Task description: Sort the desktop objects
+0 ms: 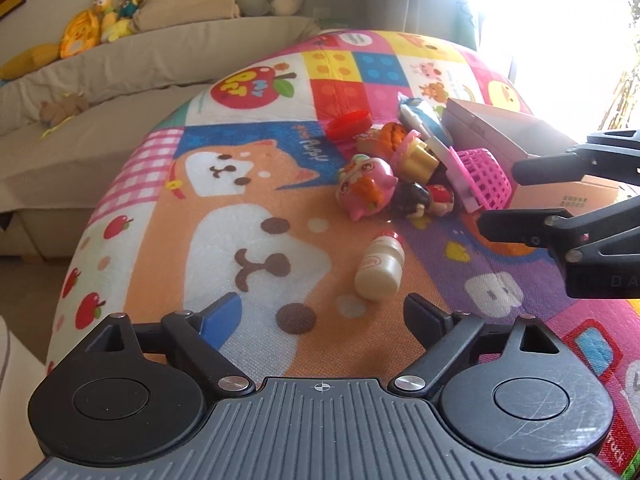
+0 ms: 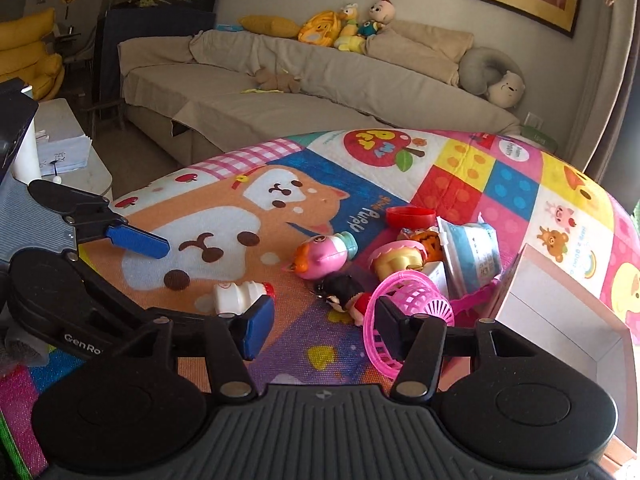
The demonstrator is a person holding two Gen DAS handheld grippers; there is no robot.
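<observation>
My left gripper [image 1: 324, 312] is open and low over the cartoon play mat [image 1: 248, 240]. A small cream yogurt bottle [image 1: 380, 268] with a red cap lies on its side just beyond its fingertips, touching neither. A pink plastic basket [image 2: 412, 304] lies tipped over. My right gripper [image 2: 324, 324] is open, its right finger inside the basket's mouth and its blue left pad [image 2: 258, 328] outside, so the rim stands between them unpinched. In the left wrist view the right gripper [image 1: 500, 196] reaches in from the right beside the basket [image 1: 482, 176]. The bottle [image 2: 240, 298] lies behind that blue pad.
A heap of toys lies behind the basket: a pink pig figure [image 2: 320, 258], a black-haired doll [image 2: 344, 292], a yellow cupcake toy [image 2: 400, 258], a red lid [image 2: 410, 216] and a blue-white pouch [image 2: 472, 256]. An open cardboard box [image 2: 560, 312] stands at right. A beige sofa [image 2: 280, 92] lies beyond the mat.
</observation>
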